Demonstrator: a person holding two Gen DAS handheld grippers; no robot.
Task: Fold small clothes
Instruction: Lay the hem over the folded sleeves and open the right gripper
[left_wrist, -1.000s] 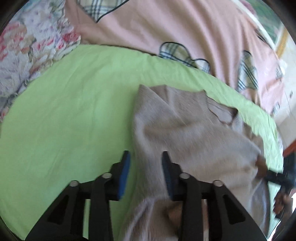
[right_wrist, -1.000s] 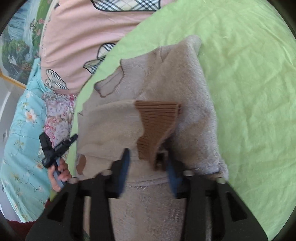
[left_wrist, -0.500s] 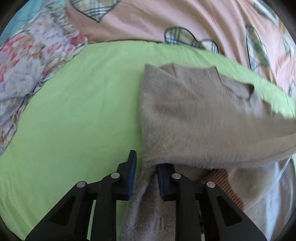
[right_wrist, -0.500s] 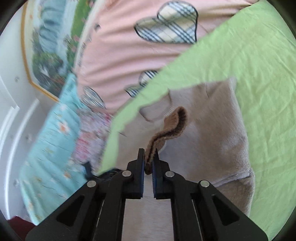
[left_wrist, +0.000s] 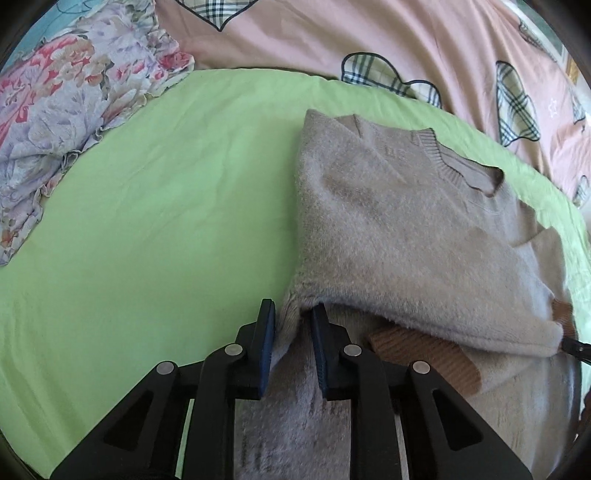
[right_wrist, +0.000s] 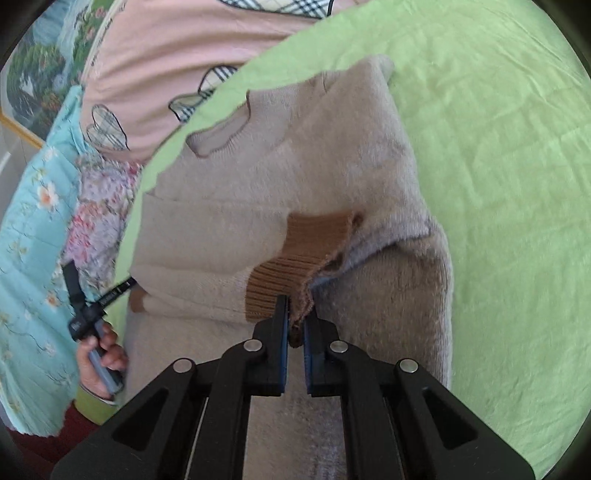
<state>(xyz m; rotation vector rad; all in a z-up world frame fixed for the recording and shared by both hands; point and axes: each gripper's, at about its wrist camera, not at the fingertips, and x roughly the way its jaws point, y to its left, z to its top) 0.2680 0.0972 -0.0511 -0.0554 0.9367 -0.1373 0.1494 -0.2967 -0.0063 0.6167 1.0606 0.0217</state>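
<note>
A small beige fuzzy sweater (left_wrist: 399, 221) lies on a green sheet (left_wrist: 166, 221), its sleeves folded across the body. My left gripper (left_wrist: 293, 325) is shut on the sweater's left folded edge, with fabric pinched between the blue pads. In the right wrist view the same sweater (right_wrist: 332, 166) fills the middle. My right gripper (right_wrist: 295, 317) is shut on the brown ribbed cuff (right_wrist: 295, 266) of a sleeve that lies over the sweater's body. That cuff also shows in the left wrist view (left_wrist: 424, 354).
A pink quilt with plaid hearts (left_wrist: 369, 37) lies beyond the sheet. A floral pillow (left_wrist: 55, 110) sits at the left. In the right wrist view the hand on the left gripper's handle (right_wrist: 96, 332) shows at the left, over teal floral bedding (right_wrist: 29, 221).
Both grippers went from open to shut, the left on the sweater's edge and the right on the cuff. The right lifted the cuff, then brought it back down over the sweater's body.
</note>
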